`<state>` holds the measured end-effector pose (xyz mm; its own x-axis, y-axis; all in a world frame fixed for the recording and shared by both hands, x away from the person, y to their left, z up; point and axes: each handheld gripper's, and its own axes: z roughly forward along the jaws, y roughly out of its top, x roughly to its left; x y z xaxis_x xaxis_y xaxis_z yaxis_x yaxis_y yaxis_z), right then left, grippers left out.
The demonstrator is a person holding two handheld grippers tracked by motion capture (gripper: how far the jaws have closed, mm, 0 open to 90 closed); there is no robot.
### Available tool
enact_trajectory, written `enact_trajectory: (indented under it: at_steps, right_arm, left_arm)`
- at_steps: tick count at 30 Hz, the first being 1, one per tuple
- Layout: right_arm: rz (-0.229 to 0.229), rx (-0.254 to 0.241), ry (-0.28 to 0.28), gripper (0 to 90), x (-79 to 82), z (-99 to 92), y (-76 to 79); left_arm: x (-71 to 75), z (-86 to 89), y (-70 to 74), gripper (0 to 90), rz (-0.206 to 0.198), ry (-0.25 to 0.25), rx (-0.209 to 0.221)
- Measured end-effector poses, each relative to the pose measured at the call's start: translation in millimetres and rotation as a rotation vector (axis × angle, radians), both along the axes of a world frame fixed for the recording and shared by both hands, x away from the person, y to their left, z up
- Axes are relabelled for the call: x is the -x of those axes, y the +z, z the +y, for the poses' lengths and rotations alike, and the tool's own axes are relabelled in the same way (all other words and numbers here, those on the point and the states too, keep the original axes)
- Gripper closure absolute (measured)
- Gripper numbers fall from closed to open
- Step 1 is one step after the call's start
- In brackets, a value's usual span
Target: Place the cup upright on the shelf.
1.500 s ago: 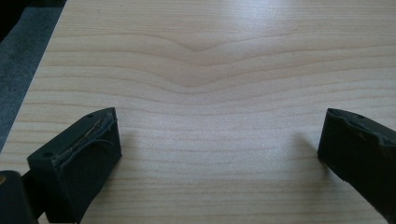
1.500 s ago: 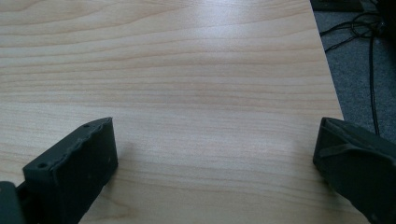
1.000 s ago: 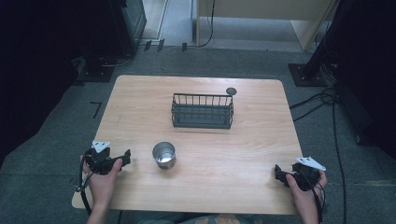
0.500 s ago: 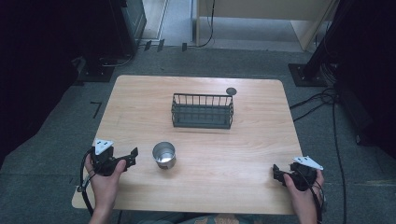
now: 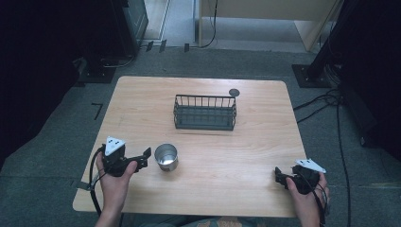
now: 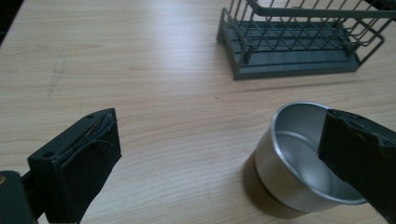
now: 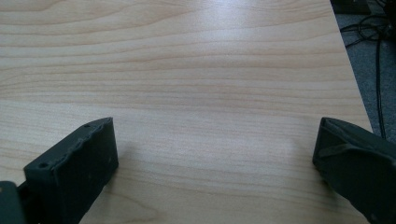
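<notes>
A small shiny metal cup (image 5: 166, 157) stands upright and empty on the wooden table (image 5: 236, 156), left of centre. My left gripper (image 5: 144, 159) is open just left of the cup, pointing at it. In the left gripper view the cup (image 6: 299, 158) sits low right, partly behind the right jaw, with bare wood between the jaws. My right gripper (image 5: 279, 177) is open near the table's front right corner, over bare wood (image 7: 210, 116). A dark wire basket (image 5: 204, 112) stands empty behind the cup, also visible in the left gripper view as the basket (image 6: 299, 42).
A small dark round disc (image 5: 233, 92) lies on the table behind the basket's right end. Cables (image 5: 326, 101) run over the grey floor to the right. The table's right edge (image 7: 348, 60) is close to the right gripper.
My left gripper has moved right and slightly forward, closing in on the cup. The right gripper has shifted only slightly.
</notes>
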<state>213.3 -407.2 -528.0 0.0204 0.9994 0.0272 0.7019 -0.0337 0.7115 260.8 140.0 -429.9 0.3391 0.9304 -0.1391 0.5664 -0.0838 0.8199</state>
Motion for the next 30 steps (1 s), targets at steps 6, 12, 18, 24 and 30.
enact_trajectory:
  at_steps: [6,12,18,24,30]
  right_arm:
    - [0.0,0.0,0.0,0.0,0.0,0.0,0.0]
    - [0.0,0.0,0.0,0.0,0.0,0.0,0.0]
    - [0.0,0.0,0.0,0.0,0.0,0.0,0.0]
    - [0.0,-0.001,0.0,0.0,0.0,0.0,0.0]
    - [0.0,0.0,0.0,0.0,0.0,0.0,0.0]
  left_arm:
    - [1.0,-20.2,0.0,0.0,0.003,-0.051,0.008]
    - [2.4,-33.5,-2.7,0.0,0.004,-0.077,0.008]
    - [2.6,-44.3,-8.8,0.0,0.016,-0.092,-0.004]
    - [5.8,-55.4,-15.9,0.0,0.019,-0.068,-0.037]
    - [5.8,-65.9,-25.2,0.0,0.034,-0.082,-0.05]
